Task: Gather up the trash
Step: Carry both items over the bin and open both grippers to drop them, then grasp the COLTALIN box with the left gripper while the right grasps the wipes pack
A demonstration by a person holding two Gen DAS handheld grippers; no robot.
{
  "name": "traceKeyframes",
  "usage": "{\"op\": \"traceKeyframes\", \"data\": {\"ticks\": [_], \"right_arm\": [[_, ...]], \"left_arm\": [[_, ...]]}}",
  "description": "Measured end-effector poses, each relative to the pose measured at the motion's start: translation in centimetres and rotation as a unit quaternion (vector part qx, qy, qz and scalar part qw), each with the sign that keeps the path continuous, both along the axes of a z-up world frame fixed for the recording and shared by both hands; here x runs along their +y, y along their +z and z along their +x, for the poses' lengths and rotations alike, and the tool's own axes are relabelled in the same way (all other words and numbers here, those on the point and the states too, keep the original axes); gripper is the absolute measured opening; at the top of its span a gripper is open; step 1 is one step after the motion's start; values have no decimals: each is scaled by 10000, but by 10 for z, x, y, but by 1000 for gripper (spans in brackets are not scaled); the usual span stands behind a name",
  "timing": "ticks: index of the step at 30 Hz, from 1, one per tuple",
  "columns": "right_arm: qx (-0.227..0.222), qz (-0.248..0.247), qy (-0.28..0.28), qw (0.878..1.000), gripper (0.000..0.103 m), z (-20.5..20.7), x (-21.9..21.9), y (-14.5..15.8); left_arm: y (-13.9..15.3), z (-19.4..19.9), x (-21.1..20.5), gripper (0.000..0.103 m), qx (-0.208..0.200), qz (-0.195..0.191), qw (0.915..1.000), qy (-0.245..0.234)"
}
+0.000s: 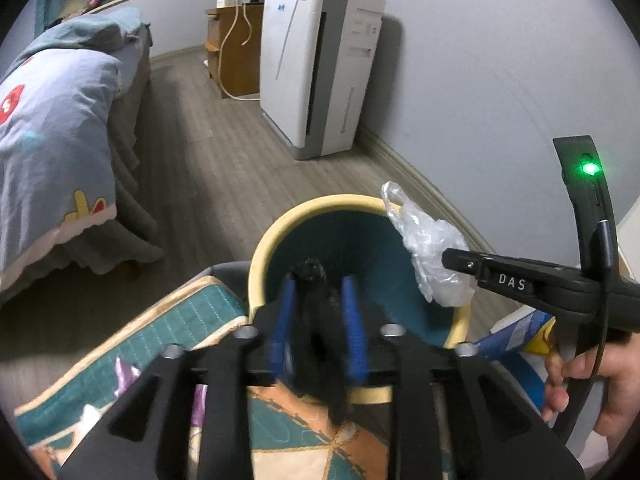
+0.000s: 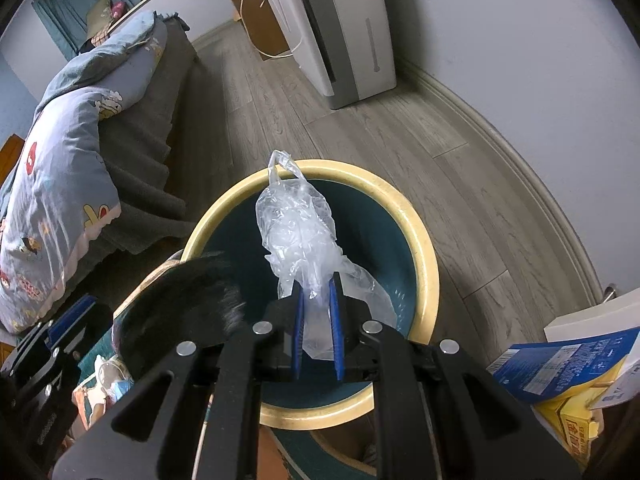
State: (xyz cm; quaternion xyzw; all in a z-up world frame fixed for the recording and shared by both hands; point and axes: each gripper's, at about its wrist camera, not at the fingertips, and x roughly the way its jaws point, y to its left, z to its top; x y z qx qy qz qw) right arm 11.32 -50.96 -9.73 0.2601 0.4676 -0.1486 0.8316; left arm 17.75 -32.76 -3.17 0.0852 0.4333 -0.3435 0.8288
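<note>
Right gripper (image 2: 318, 300) jaws pinch crinkled clear plastic bag (image 2: 298, 224) over round cream-rimmed teal bin (image 2: 424, 240); left gripper (image 1: 318, 300) jaws parted around fuzzy black clump (image 1: 316, 304).

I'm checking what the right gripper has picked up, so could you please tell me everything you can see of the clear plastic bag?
The clear plastic bag is thin, crumpled, see-through film, bunched into a long wad with a twisted loop handle at its far end. The right gripper has its blue pads shut on the near end, and some film spills out beside and below them. The bag hangs over the open mouth of the bin, which has a cream rim and a dark teal inside. The loop reaches about to the far rim; whether it touches is unclear.
</note>
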Motion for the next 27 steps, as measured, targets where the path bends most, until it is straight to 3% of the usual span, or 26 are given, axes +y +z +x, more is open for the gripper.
{"op": "traceKeyframes", "data": {"ticks": [4, 5, 6, 9, 15, 19, 27], "right_arm": [[24, -3, 48, 10000, 15, 1, 3, 0], [31, -8, 65, 10000, 18, 2, 3, 1], [31, -11, 75, 10000, 27, 2, 3, 1], [-9, -59, 70, 10000, 57, 1, 5, 4], [-148, -13, 90, 9998, 86, 1, 10, 12], [-169, -6, 168, 9997, 93, 2, 19, 21], [-328, -354, 582, 9971, 97, -4, 47, 56]], "left_arm": [[3, -1, 9, 53, -97, 18, 9999, 70], [4, -1, 11, 60, -123, 10, 9999, 89], [6, -3, 14, 68, -176, -1, 9998, 118], [12, -7, 23, 79, -306, 12, 9993, 205], [27, -11, 48, 92, -504, -31, 9976, 479], [33, -11, 69, 92, -543, 37, 9965, 630], [53, -27, 129, 94, -738, 260, 9926, 931]]}}
